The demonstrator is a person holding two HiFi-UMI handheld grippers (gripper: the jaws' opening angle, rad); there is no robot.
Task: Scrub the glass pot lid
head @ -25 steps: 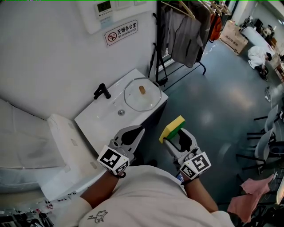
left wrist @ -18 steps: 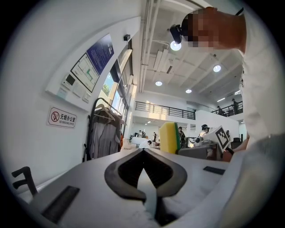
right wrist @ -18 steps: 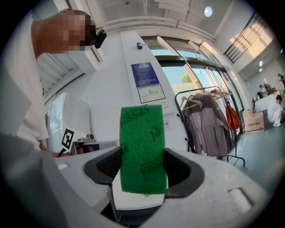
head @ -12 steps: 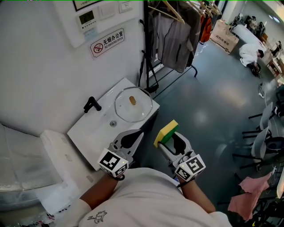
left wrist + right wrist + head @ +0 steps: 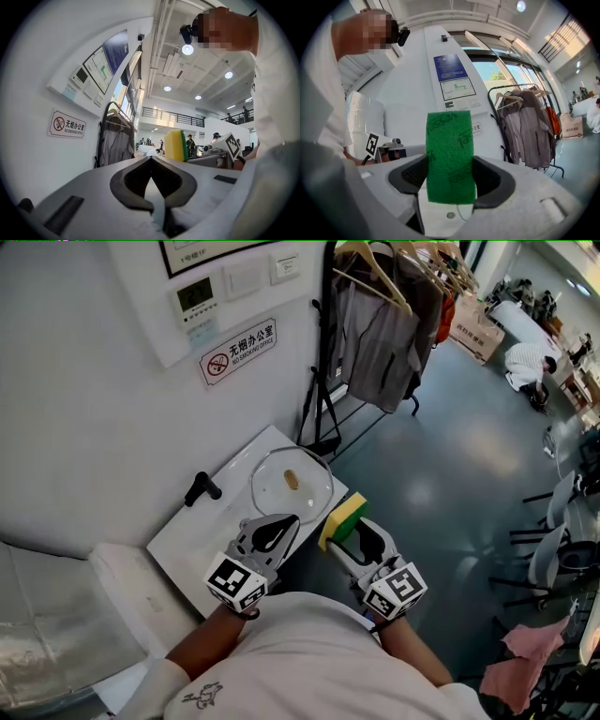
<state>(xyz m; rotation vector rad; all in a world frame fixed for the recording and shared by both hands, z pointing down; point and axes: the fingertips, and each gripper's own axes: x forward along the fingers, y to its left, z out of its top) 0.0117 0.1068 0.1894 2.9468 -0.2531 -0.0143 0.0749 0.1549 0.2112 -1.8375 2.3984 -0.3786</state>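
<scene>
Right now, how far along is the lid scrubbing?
Done: the sponge is gripped in the right tongs. In hand: it is held near the glass lid, not on it. Left: all the scrubbing; the lid lies untouched on the sink, and the left tongs are shut, empty.

Item 1. Wall sign (image 5: pixel 239 351), a white plate on the white wall. It carries a red no-smoking symbol at its left, the Chinese line "无烟办公室", and a smaller English line beneath, "NO SMOKING OFFICE".

Item 2. Sponge (image 5: pixel 450 157), green scouring face. Darker green brand lettering is stamped on it several times at odd angles and cannot be read with certainty.

Item 3. Poster (image 5: pixel 450 66), blue-headed, on a wall panel. Print too small to read.

Item 4. Cardboard box (image 5: pixel 475 326) on the floor. Red print, illegible.
</scene>
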